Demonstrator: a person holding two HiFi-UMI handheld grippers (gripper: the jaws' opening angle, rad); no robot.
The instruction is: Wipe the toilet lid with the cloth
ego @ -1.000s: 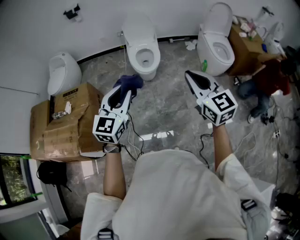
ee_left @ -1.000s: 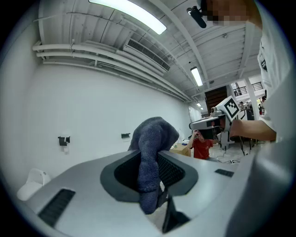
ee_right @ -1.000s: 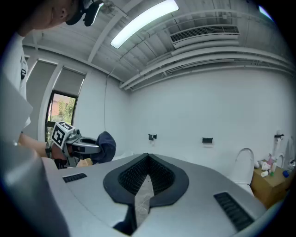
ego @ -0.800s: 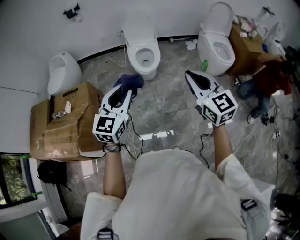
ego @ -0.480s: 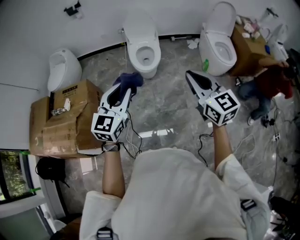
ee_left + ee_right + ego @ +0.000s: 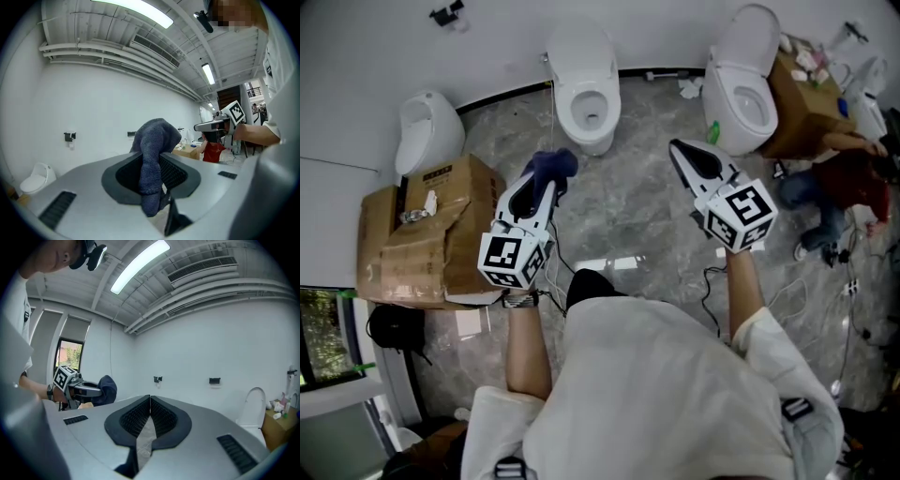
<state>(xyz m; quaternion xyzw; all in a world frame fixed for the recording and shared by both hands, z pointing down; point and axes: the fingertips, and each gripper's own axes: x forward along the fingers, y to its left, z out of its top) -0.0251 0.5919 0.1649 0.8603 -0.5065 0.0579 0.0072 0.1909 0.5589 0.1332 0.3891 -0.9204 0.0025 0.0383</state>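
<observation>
A: From the head view first?

B: Gripping a dark blue cloth [image 6: 550, 165] in the left tool [image 6: 547, 182], out over the grey floor [image 6: 619, 202], near the middle toilet [image 6: 586, 103] but apart from it. Lid [image 6: 577, 47] up against the white wall [image 6: 487, 37], untouched. Holding the right tool [image 6: 680, 150] out alongside, toward a second toilet [image 6: 741, 98]. Cardboard box [image 6: 422, 234] off to the left.

A: And through the left gripper view?

B: Clenched on the cloth, bunched between the pads and drooping down over them. White wall beyond, right tool off at the right.

A: Through the right gripper view?

B: Clenched tight, grasping nothing. Left tool with the cloth away at the left, below a window [image 6: 70, 355]
</observation>
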